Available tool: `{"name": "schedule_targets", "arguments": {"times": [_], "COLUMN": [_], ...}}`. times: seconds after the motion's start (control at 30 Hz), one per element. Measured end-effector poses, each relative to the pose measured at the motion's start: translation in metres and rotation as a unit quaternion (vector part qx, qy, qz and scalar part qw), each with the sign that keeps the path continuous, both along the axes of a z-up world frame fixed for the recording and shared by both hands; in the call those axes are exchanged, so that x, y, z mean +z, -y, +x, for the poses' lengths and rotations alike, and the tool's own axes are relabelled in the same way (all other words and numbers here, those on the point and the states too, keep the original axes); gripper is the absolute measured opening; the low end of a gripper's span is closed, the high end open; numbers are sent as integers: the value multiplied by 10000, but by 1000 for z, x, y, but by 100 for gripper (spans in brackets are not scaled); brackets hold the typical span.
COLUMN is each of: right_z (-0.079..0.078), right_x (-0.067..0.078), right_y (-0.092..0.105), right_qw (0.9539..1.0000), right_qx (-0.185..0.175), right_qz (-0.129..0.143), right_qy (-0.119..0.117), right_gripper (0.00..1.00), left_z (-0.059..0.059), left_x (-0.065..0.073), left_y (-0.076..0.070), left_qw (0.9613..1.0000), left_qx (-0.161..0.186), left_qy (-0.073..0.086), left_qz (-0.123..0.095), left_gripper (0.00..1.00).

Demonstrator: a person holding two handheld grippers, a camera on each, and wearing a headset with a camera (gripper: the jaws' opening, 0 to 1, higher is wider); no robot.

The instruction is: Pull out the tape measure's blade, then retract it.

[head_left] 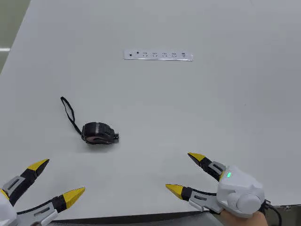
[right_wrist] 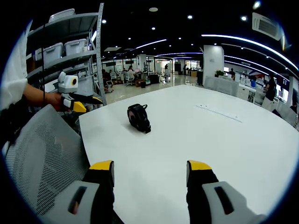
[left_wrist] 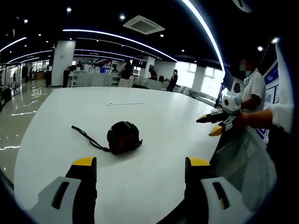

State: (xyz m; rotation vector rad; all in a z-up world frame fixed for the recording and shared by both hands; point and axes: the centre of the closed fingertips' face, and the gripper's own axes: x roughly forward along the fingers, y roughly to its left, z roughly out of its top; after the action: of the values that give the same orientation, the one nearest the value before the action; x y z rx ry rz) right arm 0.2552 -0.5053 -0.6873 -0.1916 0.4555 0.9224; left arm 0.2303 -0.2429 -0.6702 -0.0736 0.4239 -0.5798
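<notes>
Tape measure [head_left: 98, 133] alone on table [head_left: 225, 94] (label unreadable); left gripper [head_left: 63, 176], right gripper [head_left: 179, 171] both spread apart, empty.

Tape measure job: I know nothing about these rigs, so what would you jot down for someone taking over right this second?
Left gripper: open, holding nothing, low over the near edge of the white table.
Right gripper: open, holding nothing, also at the near edge.
Black round tape measure: lies on the table ahead of the left gripper, untouched, with its black wrist strap trailing away.
Done: nothing visible; the blade tip sits at the body, not drawn out.
Left: grasp it, pull the blade out, retract it.
</notes>
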Motion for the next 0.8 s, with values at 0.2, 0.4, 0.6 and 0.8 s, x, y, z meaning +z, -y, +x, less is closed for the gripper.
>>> {"name": "schedule_targets", "arguments": {"times": [0.2, 0.4, 0.6, 0.8], "right_z": [0, 2, 6, 9], "right_x": [-1, -1, -3, -4], "right_y": [0, -2, -5, -10], "right_qw": [10000, 9999, 9998, 9994], "right_qx": [18, 112, 196, 327], "right_qz": [6, 45, 37, 103], "right_qy": [-4, 4, -25, -70], "right_gripper": [62, 60, 60, 58], "left_z": [0, 3, 8, 13], "left_x": [-2, -5, -10, -14], "left_y": [0, 2, -1, 0], "left_qw": [10000, 9997, 9993, 9981], "left_qx": [-48, -233, -343, -561], "left_qy": [-16, -15, -42, -87], "left_qz": [3, 63, 140, 240], "left_gripper": [75, 76, 75, 75]}}
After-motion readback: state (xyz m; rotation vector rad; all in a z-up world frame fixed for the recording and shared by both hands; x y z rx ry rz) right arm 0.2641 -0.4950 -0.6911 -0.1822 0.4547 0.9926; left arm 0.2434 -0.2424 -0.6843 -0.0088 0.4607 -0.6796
